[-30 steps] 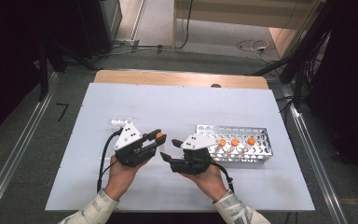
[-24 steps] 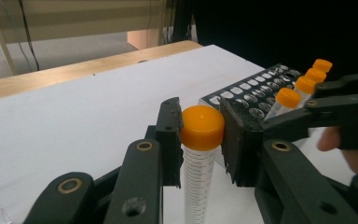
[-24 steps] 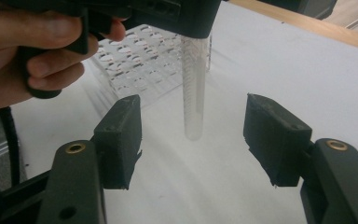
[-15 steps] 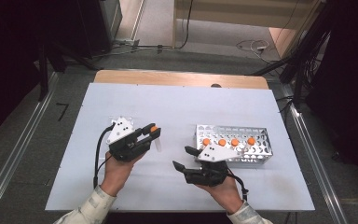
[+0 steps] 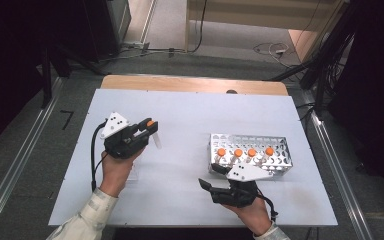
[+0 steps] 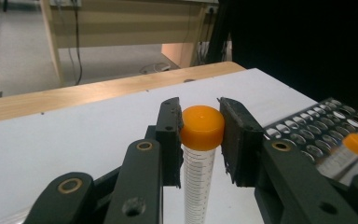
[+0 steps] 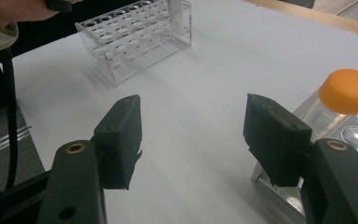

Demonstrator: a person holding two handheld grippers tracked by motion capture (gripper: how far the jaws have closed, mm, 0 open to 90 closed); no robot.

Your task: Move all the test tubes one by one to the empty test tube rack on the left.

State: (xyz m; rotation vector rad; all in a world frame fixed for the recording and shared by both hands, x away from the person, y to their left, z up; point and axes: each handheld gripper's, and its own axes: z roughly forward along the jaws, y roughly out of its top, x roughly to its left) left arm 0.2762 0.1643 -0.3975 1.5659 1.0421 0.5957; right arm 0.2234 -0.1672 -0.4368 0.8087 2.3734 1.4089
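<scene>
White table (image 5: 190,115) in a dim room, wooden strip along the far edge, bare floor and cables beyond.

Pressed together on an orange cap (image 6: 202,126): jaws of left gripper (image 5: 149,129). Below the cap, hanging clear of the table, a graduated tube (image 6: 198,177), upright or nearly so. Held over the left half of the table, well apart from the metal rack (image 5: 275,167) on the right.

Spread wide with nothing between: jaws of right gripper (image 7: 193,135). Low over the near right of the table, just beside the near left corner of the metal rack, touching no tube.

Standing in the metal rack: four capped tubes (image 5: 245,152) in a row. On the left, near the left hand (image 5: 115,170): a clear rack (image 7: 135,35), visible holes apparently empty.

Judged as a transfer of tubes from metal rack to clear rack. Done so far: one tube picked up and carried to the left side. Left to do: seating that tube in a hole of the clear rack, then likely fetching the other four. Early in the job, by the look of it.
</scene>
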